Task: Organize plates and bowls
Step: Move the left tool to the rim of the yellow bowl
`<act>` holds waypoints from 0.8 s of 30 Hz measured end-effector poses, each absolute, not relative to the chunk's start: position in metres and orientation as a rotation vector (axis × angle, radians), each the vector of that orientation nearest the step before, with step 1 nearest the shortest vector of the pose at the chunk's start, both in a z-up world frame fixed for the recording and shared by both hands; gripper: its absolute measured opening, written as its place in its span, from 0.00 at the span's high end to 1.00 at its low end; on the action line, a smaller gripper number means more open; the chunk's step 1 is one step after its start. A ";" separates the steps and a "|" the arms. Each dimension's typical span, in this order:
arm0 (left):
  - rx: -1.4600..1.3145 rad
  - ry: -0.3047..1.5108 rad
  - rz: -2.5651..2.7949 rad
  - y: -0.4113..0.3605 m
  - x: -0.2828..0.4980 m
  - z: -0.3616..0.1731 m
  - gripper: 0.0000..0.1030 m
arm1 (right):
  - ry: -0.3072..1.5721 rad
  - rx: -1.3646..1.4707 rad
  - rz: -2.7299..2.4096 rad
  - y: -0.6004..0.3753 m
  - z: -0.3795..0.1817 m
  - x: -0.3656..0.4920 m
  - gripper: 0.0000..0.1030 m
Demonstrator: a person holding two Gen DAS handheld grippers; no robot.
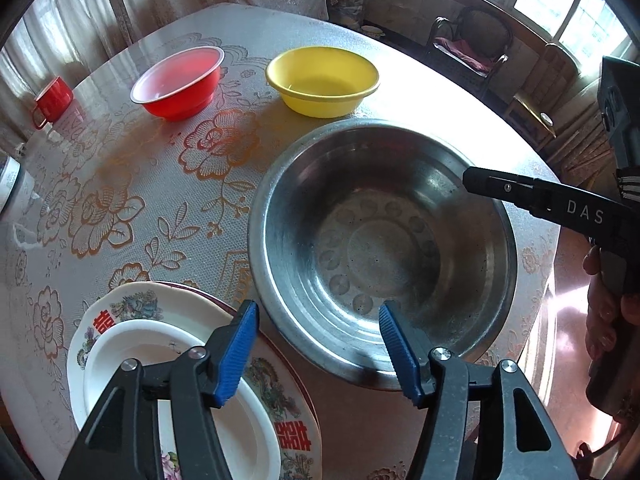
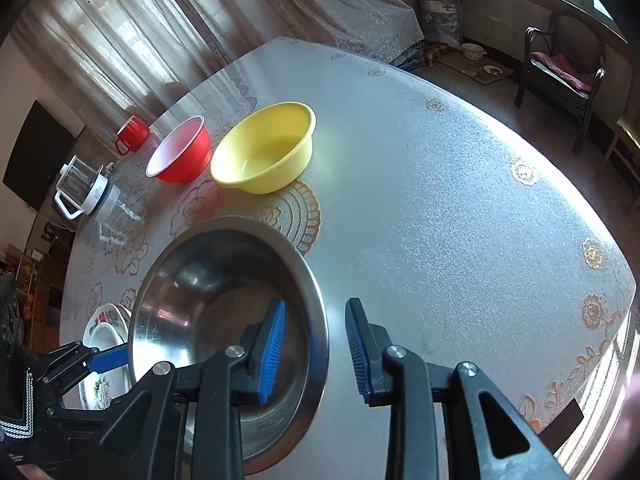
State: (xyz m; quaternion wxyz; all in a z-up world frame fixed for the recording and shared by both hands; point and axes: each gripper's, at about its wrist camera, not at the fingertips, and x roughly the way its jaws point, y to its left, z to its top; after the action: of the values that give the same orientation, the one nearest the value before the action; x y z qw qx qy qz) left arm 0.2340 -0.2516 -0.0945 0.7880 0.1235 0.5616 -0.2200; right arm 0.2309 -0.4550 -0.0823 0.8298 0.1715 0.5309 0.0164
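A large steel basin [image 1: 380,240] sits on the round table, also in the right wrist view [image 2: 224,312]. My left gripper [image 1: 318,354] is open, its jaws straddling the basin's near rim. My right gripper [image 2: 316,350] is open, straddling the opposite rim, one finger inside, one outside. A yellow bowl [image 1: 322,80] [image 2: 264,148] and a red bowl [image 1: 180,82] [image 2: 180,156] stand beyond the basin. A stack of plates, a white plate [image 1: 176,396] on a patterned plate [image 1: 132,308], lies left of the basin under my left finger; it also shows in the right wrist view [image 2: 106,328].
A red mug [image 1: 52,100] [image 2: 132,134] stands at the table's far left. A glass kettle [image 2: 82,190] sits near it. The table edge [image 1: 548,248] runs close behind the basin on the right. A chair [image 2: 560,68] stands on the floor beyond.
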 end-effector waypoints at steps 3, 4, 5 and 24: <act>0.259 1.189 -0.470 -0.251 0.234 -0.085 0.34 | 1.114 0.370 0.031 -0.459 -0.075 0.229 0.70; 0.256 1.181 -0.468 -0.251 0.235 -0.082 0.34 | 1.109 0.373 0.029 -0.461 -0.073 0.229 0.70; 0.254 1.170 -0.461 -0.251 0.235 -0.077 0.34 | 1.105 0.375 0.026 -0.463 -0.071 0.230 0.70; 0.232 1.108 -0.329 -0.270 0.296 -0.051 0.31 | 1.111 0.264 0.061 -0.477 -0.057 0.290 0.70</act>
State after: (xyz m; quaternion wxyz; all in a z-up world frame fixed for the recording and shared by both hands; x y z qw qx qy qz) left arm 0.2957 -0.2705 -0.0513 0.8313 0.1094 0.5224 -0.1551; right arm 0.2900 -0.4765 -0.0567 0.8410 0.1249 0.5256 0.0288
